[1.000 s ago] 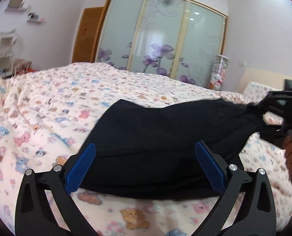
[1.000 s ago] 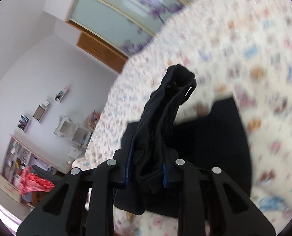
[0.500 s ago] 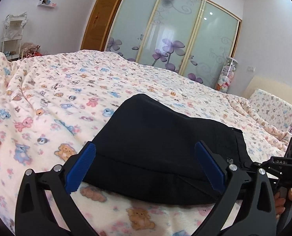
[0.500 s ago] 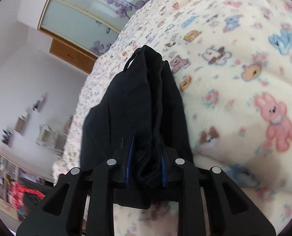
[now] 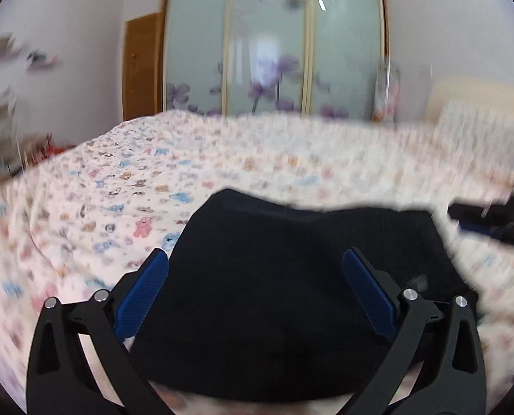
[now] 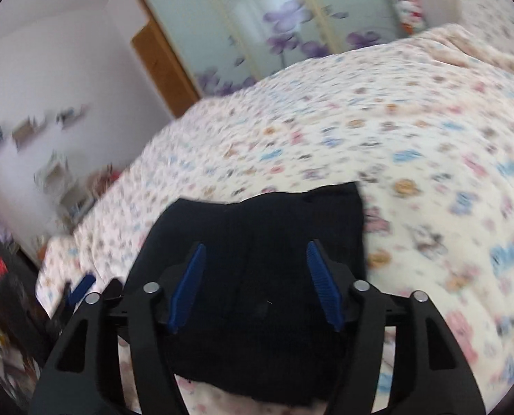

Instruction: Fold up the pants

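Pants (image 6: 257,276), folded, on bed (image 6: 395,138). Right tool (image 6: 255,283) opening, pinching nothing; left tool (image 5: 255,290) spread. Your withdrawal could snag cloth, undoing the fold.

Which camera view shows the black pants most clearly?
The left wrist view: the black pants lie wide across the bed, both side edges visible. The right wrist view shows the black pants narrower, partly hidden behind the gripper's fingers.
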